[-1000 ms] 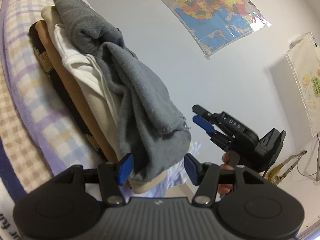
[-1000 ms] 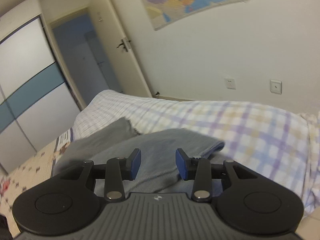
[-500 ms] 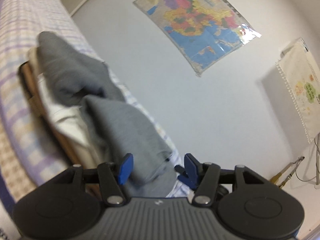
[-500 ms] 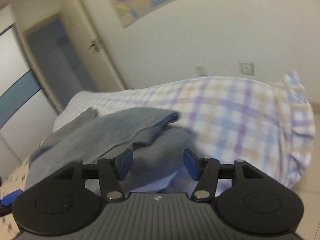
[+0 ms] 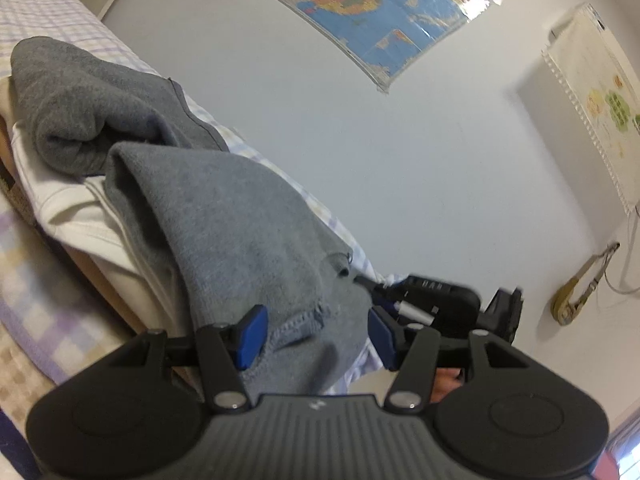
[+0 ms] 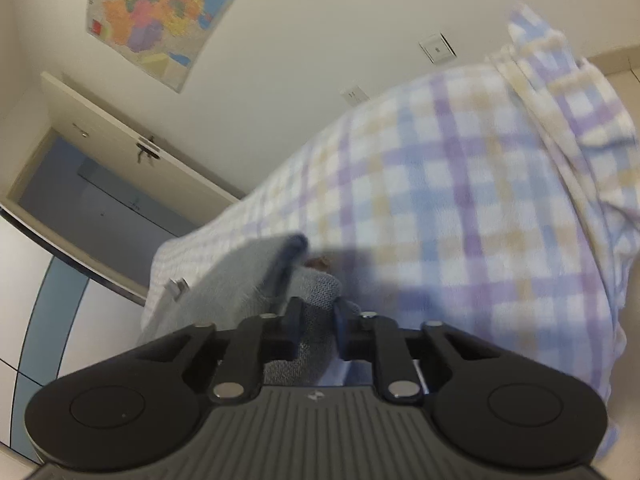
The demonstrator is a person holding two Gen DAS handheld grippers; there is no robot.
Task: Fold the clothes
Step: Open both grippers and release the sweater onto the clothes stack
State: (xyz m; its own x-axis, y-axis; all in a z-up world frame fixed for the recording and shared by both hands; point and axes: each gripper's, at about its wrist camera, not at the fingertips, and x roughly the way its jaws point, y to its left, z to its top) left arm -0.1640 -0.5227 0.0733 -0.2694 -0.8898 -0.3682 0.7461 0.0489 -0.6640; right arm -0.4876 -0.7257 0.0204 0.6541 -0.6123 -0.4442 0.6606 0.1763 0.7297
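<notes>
Checked bed (image 6: 460, 200) under it all. Grey garment (image 5: 224, 216) draped on the folded stack (image 5: 76, 216), hem hanging between my left gripper (image 5: 316, 334), jaws abt half apart. My right gripper (image 6: 318, 322): jaws closing, pinching grey cloth.

Right claw (image 6: 316, 316) closing on grey garment (image 6: 256, 276), checked bedspread (image 6: 460, 184)

Grey fleece garment (image 5: 240, 232): soft cloth, matt, nubbly nap, stitched hem. Cream folded cloth (image 5: 76, 216) beneath it: smoother, ribbed edge. Checked lilac-and-white bedcover (image 6: 460, 184): plush, fuzzy. My matt black plastic left gripper (image 5: 316, 334): ribbed body, bright metal pivot screws, blue pads. Glossy laminated wall map (image 5: 380, 8): reflective film, curled edge.
</notes>
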